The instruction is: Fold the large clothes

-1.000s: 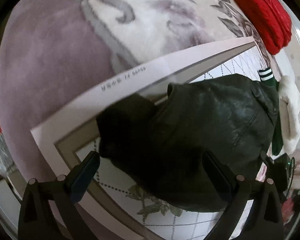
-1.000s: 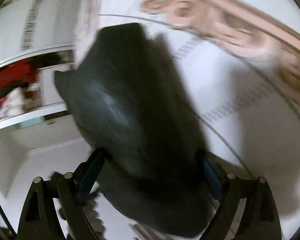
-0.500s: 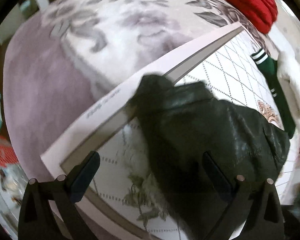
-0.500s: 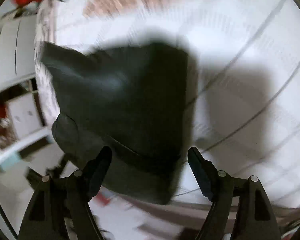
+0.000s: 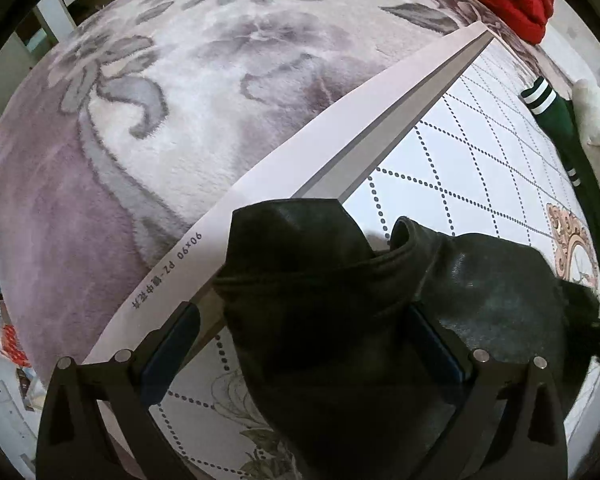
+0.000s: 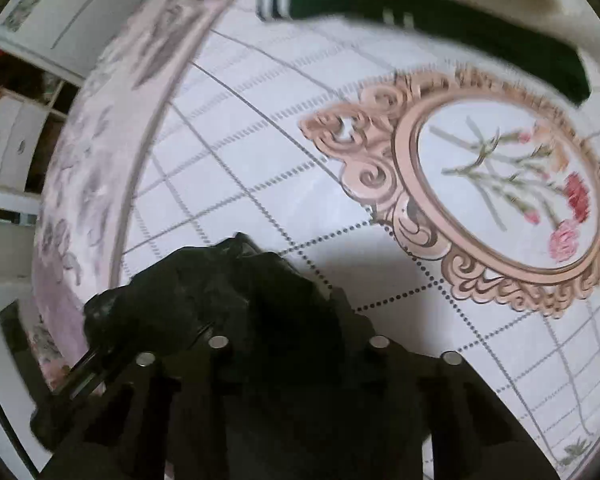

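Below the left hand-held gripper point(image 5: 300, 344), jaws spread wide, the dark leather garment point(image 5: 380, 320) lay between them, touching neither pad, on the printed mat point(image 5: 460, 152) over a purple floral blanket point(image 5: 160, 100); a green striped garment point(image 5: 568, 152) sat far right; over at the right hand-held gripper point(image 6: 296, 340), jaws were closing on a bunched fold of that dark garment point(image 6: 228, 280), above the mat's oval flower frame point(image 6: 500, 200).

Black hand-held gripper point(image 5: 304, 344), blue pads point(image 5: 172, 344), seemingly silver pins.
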